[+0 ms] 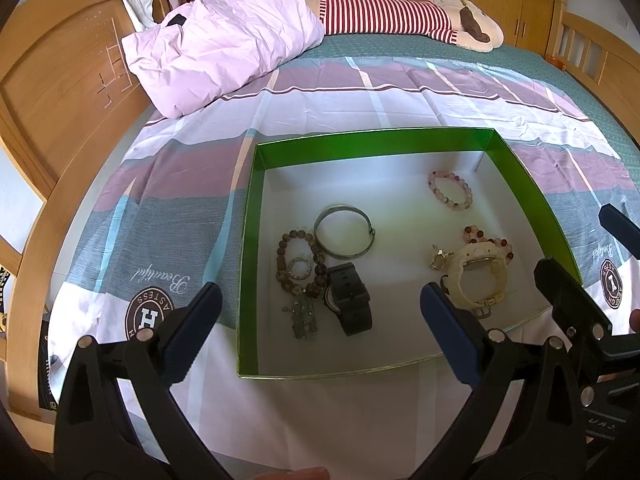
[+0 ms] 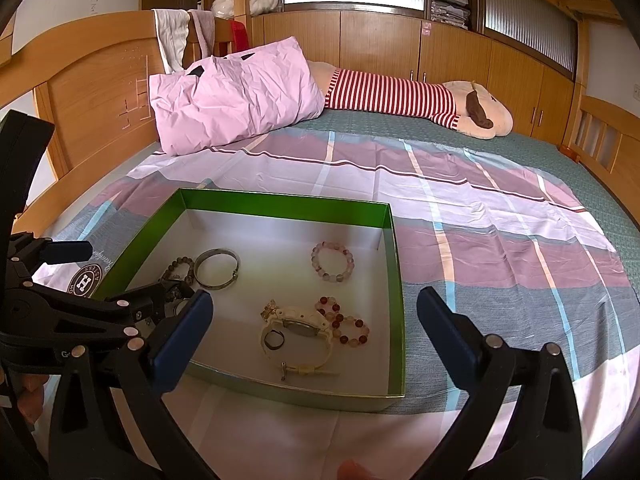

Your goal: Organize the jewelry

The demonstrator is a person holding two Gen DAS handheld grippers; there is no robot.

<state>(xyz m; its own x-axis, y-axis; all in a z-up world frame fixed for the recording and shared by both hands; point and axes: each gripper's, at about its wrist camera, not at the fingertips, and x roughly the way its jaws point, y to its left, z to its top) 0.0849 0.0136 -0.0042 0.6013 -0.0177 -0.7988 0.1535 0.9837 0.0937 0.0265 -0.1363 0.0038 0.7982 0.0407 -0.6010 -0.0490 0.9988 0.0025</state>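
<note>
Both tools gaping empty, left tool (image 1: 320, 320), right tool (image 2: 314, 328), green box (image 1: 250, 216), pillow (image 1: 224, 36)

green box (image 1: 256, 200) | black watch (image 1: 352, 300) | cream watch (image 2: 298, 334) | pink-plaid sheet (image 2: 480, 208)

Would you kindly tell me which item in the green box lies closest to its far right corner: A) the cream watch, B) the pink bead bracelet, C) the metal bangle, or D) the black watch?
B: the pink bead bracelet lies alone near the far right corner of the green box, while the other pieces sit nearer the front.
</note>
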